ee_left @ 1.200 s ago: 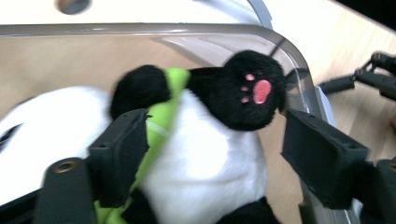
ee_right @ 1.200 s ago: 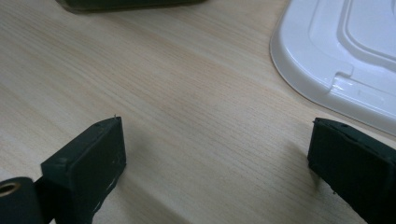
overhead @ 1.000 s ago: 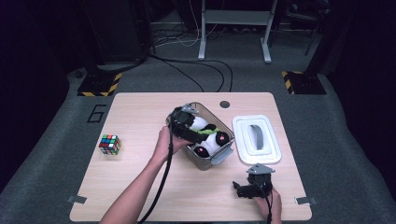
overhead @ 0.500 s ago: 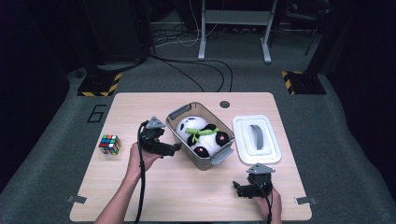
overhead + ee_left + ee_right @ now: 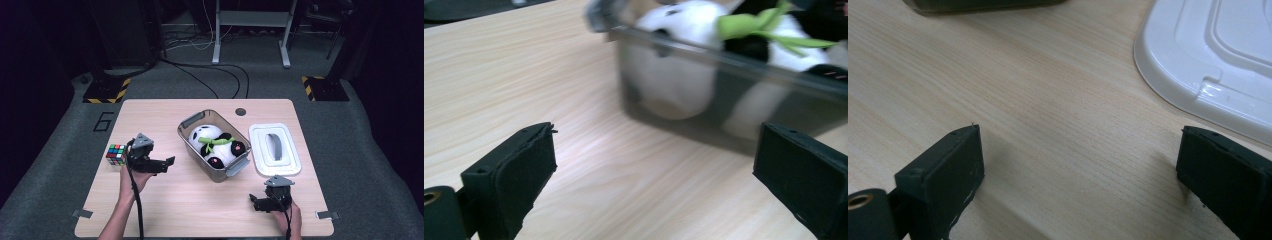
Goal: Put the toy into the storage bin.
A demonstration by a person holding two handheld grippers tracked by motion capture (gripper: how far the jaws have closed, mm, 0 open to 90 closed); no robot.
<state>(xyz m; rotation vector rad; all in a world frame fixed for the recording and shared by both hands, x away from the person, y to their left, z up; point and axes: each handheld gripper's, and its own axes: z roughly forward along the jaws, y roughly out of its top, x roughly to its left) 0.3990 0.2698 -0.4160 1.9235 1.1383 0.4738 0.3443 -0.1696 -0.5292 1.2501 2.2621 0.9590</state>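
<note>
Pale wooden surface (image 5: 165,200) carries everything. Clear plastic bin (image 5: 190,123) mid-surface, uncovered, holding black-and-white plush panda (image 5: 212,145) with green ribbon; flat white plastic lid (image 5: 275,150) just right of bin, likely for covering. Left claw (image 5: 169,162) empty, jaws spread, facing bin. Right claw (image 5: 254,202) empty, jaws apart, near lid. Multicoloured puzzle cube (image 5: 116,154) aside, at left.

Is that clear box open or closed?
Open: the box shows the panda inside, and its white lid lies beside it.

A single numeral — "6" — is marked on the floor mat (image 5: 102,121).
</note>
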